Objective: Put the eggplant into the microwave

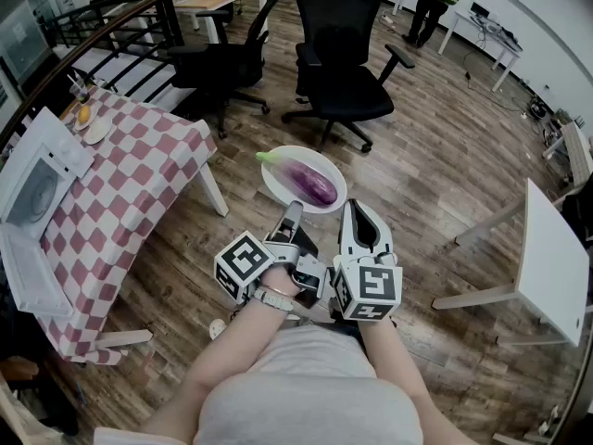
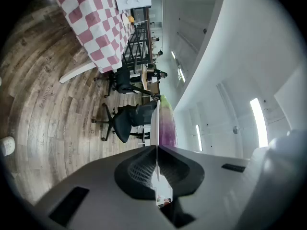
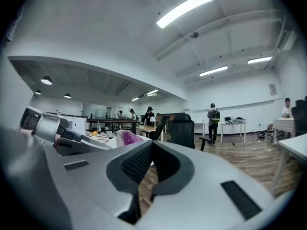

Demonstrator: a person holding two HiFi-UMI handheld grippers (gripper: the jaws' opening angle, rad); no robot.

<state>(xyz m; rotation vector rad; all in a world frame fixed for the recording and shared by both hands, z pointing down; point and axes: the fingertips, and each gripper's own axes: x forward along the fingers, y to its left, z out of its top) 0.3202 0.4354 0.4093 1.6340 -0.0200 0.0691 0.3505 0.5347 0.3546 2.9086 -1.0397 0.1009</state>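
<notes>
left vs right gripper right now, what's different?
The left gripper is shut on the rim of the plate carrying the eggplant; the right gripper is shut on nothing. The left gripper is rolled onto its side, so its view shows the floor sideways; the right gripper sits upright. Shared: both point level, away from the person, side by side, fingers together.

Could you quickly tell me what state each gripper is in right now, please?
Left gripper: closed on the rim of the plate that carries the eggplant.
Right gripper: closed, holding nothing.
</notes>
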